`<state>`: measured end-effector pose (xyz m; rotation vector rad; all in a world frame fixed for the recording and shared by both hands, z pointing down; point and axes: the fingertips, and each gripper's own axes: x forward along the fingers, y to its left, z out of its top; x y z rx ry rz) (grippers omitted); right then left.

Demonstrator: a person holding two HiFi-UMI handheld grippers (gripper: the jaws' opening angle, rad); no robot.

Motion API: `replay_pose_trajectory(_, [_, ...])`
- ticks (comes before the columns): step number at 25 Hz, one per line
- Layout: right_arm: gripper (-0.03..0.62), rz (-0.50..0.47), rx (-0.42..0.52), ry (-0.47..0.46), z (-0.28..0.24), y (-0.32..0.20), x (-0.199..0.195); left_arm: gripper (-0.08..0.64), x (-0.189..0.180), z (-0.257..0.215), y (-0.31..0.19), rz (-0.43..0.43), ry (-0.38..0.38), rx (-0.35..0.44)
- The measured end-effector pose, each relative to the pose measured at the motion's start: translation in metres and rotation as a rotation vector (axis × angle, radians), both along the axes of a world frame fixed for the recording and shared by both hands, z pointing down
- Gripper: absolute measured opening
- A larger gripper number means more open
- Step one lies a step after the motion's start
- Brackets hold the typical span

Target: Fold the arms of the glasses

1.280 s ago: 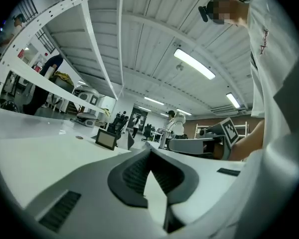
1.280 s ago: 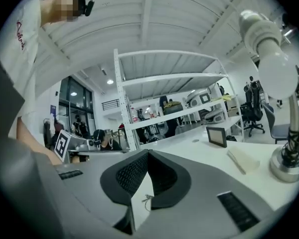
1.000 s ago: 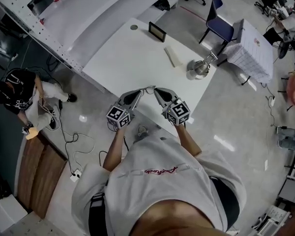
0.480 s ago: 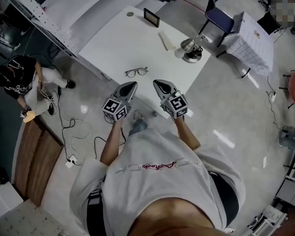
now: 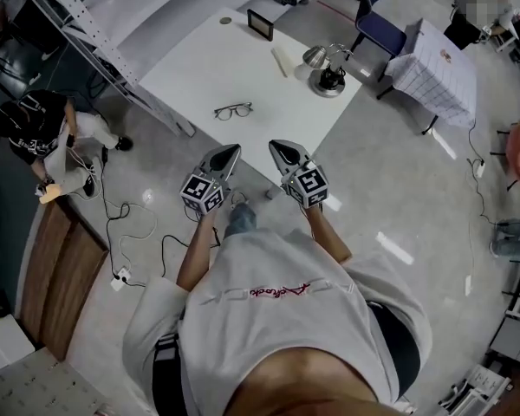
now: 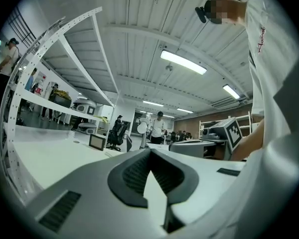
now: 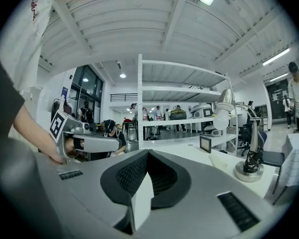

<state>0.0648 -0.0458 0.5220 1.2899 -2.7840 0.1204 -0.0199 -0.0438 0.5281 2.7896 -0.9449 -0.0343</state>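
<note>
The dark thin-framed glasses [image 5: 232,110] lie on the white table [image 5: 199,68], near its front part, lenses side by side. They are too small here to tell how the arms stand. My left gripper [image 5: 233,151] and right gripper [image 5: 275,146] hover side by side over the floor, short of the table's near corner and well apart from the glasses. Both are shut with nothing between the jaws. The left gripper view shows the left gripper [image 6: 149,151] with jaws meeting at the tip, and the right gripper [image 7: 147,152] looks the same. The glasses are hidden in both gripper views.
On the table's far end stand a desk lamp [image 5: 328,72], a small black frame [image 5: 260,24] and a pale bar [image 5: 281,61]. A blue chair [image 5: 377,24] and a cloth-covered table [image 5: 438,68] are at right. A person [image 5: 35,128] and floor cables [image 5: 130,232] are at left.
One second ago both gripper tips were at the glasses. They have since drawn back from the table, leaving the glasses lying on it, and the table now sits farther off in view.
</note>
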Motion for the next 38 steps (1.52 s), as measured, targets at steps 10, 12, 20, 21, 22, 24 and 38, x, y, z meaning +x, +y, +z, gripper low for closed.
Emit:
replay_pose_trajectory(10, [0.029, -0.014, 0.0, 0.002, 0.009, 0.071, -0.008, 0.028, -0.007, 0.003, 0.068, -0.01, -0.01, 0.014])
replay_pose_trajectory(12, [0.029, -0.015, 0.001, 0.005, 0.009, 0.082, -0.01, 0.028, -0.008, 0.003, 0.079, -0.013, -0.009, 0.017])
replay_pose_trajectory(20, [0.029, -0.021, 0.026, 0.021, 0.005, 0.113, -0.011, 0.028, -0.003, 0.008, 0.114, -0.003, -0.015, 0.025])
replay_pose_trajectory(21, [0.029, -0.021, 0.028, 0.022, 0.005, 0.115, -0.011, 0.028, -0.003, 0.007, 0.115, -0.004, -0.017, 0.028])
replay_pose_trajectory(22, [0.029, -0.022, 0.03, 0.023, 0.004, 0.116, -0.011, 0.028, -0.003, 0.006, 0.116, -0.006, -0.018, 0.033])
replay_pose_trajectory(24, [0.029, -0.023, 0.033, 0.022, 0.003, 0.119, -0.011, 0.028, -0.003, 0.003, 0.118, -0.009, -0.019, 0.043])
replay_pose_trajectory(38, [0.029, -0.022, 0.035, 0.019, 0.008, 0.13, -0.016, 0.028, -0.006, 0.001, 0.129, -0.006, -0.02, 0.061])
